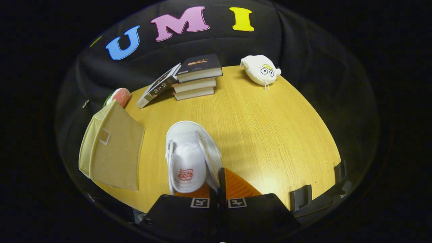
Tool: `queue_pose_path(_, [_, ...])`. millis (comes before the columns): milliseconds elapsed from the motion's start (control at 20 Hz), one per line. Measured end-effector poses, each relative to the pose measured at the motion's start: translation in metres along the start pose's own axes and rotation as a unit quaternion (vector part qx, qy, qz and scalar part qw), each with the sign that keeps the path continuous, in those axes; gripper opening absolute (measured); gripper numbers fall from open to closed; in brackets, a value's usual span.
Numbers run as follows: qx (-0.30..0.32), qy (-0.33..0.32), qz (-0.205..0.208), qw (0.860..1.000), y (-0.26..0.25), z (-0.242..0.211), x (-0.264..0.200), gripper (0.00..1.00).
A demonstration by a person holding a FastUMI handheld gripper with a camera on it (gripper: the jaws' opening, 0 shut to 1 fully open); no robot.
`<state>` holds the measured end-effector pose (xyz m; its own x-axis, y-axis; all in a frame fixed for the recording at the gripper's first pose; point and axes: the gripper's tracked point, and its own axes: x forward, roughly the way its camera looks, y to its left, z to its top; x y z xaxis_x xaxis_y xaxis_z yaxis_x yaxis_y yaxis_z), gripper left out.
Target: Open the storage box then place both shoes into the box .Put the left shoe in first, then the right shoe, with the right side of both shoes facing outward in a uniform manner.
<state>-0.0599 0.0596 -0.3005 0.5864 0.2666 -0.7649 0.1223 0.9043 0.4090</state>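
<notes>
shoe (189, 158): red logo, unreadable | leaning book (158, 87): spine characters, illegible

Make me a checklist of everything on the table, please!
Surface: round wooden table, bare wood ahead of the fingers.
Job's things: white shoe held up at the fingers; yellow storage box beside it, flap shut.
Clutter: stack of books, leaning book, white plush toy, pink and green toy behind the box.
Gripper: fingers close together, pinching the shoe's side wall.
Cables: nothing seen.
Surroundings: black cloth wall; dark clips on the table edge.
</notes>
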Motion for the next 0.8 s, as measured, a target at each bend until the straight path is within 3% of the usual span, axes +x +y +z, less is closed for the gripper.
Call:
queue_pose_path(250, [0.014,-0.029,0.038,0.999,0.046,0.042,-0.042,0.05])
queue_pose_path(450, [0.013,-0.027,0.075,0.997,0.113,0.069,-0.067,0.05])
queue_pose_path(650, [0.025,-0.006,0.115,0.993,0.198,0.081,-0.068,0.05])
queue_pose_path(800, [0.018,0.005,0.11,0.994,0.248,0.079,-0.054,0.05])
